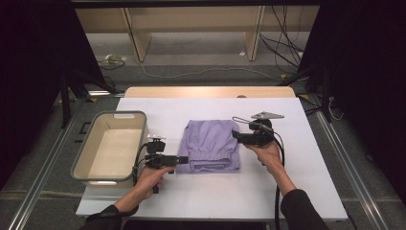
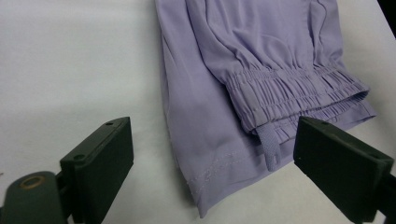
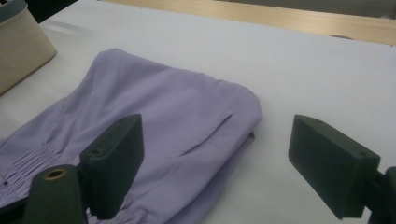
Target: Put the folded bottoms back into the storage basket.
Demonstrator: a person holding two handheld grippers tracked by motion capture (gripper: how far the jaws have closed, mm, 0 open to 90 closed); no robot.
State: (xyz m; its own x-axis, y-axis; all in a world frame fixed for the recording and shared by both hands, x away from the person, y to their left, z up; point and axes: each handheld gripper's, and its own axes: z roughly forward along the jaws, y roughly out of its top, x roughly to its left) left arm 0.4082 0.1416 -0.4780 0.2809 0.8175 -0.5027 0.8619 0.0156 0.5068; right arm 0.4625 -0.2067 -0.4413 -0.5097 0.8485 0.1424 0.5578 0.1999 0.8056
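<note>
Folded lilac shorts (image 1: 209,145) lie in the middle of the white table (image 1: 297,182), elastic waistband (image 2: 299,91) toward me, with the beige bin (image 1: 111,146) standing just beside them on my left. I read this as the approach before a two-sided pick-up: I have a claw at each flank of the garment and neither has closed on cloth yet. My guess is the bundle goes into the bin next — that calls for both claws to slide under or pinch all the folded layers together, so the stack lifts as one and does not unfold.

My left claw (image 2: 212,163) is at the near left corner of the shorts, jaws spread wide, the hem corner and a small fabric loop (image 2: 272,149) lying between them; it holds nothing, and I cannot tell whether a jaw brushes the cloth. My right claw (image 3: 215,168) is just as wide open at the right edge — one jaw hangs over the fabric, the other over bare table, gripping nothing.
</note>
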